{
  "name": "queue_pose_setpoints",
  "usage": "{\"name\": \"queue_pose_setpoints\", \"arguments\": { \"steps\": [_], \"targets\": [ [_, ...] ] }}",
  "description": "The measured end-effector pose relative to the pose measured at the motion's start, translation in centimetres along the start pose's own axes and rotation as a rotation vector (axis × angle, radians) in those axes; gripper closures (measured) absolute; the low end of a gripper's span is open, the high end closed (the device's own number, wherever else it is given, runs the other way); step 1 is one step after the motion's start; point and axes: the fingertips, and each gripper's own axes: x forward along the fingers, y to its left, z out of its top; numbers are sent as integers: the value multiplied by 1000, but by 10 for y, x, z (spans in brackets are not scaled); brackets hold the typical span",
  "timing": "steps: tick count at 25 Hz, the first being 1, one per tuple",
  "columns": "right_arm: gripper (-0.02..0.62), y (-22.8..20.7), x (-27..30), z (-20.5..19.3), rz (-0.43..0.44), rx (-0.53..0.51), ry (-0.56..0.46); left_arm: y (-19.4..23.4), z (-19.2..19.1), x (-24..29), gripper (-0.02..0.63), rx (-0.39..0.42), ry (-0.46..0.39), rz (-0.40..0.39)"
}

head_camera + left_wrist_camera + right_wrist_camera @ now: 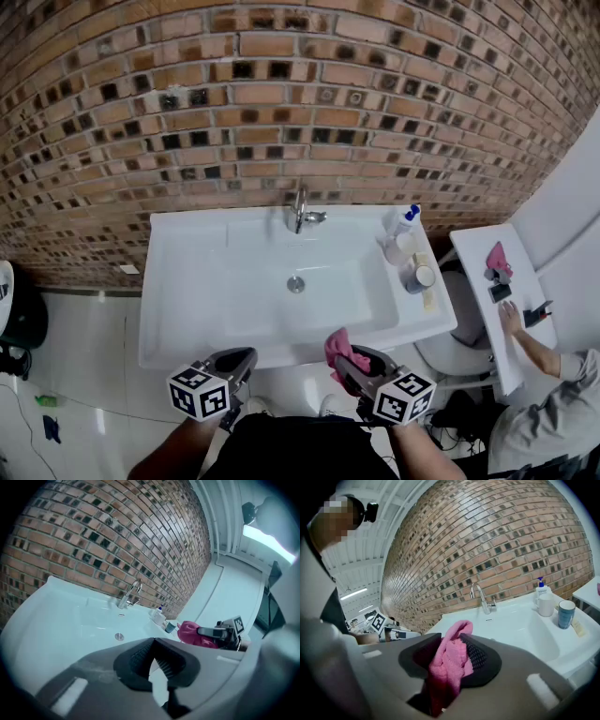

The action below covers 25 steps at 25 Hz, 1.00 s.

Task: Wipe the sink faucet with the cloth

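The chrome faucet (298, 214) stands at the back middle of the white sink (234, 281), against the brick wall. My right gripper (343, 360) hovers just in front of the sink's front edge, shut on a pink cloth (335, 345). In the right gripper view the cloth (450, 663) bulges up between the dark pads, and the faucet (483, 599) is well ahead. My left gripper (244, 360) hangs beside it at the same front edge. Its jaws meet at the tips with nothing between them (152, 660). The faucet (131, 594) shows far ahead of it too.
A soap pump bottle (405, 221), a white mug (394, 248) and a blue cup (419, 277) stand on the sink's right rim. At the right is a white side table (478, 246) with small items, and another person's hand (511, 319) rests on it.
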Motion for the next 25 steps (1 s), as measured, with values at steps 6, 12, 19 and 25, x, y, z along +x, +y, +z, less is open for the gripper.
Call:
{"name": "queue_pose_setpoints", "arguments": {
  "steps": [6,12,19,25],
  "targets": [
    [463,1,28,20,-8,-19,-57,33,8,-15,603,23,15,35],
    [463,-18,46,23,-17,-37,-25,49,19,-5,603,25,29,50],
    [463,-81,82,73,-9,-61,-61,61,39,11,603,-5,-3,146],
    [463,-171,125,129,-16,-31,-133,69,60,27,603,-45,-44,272]
  ]
}}
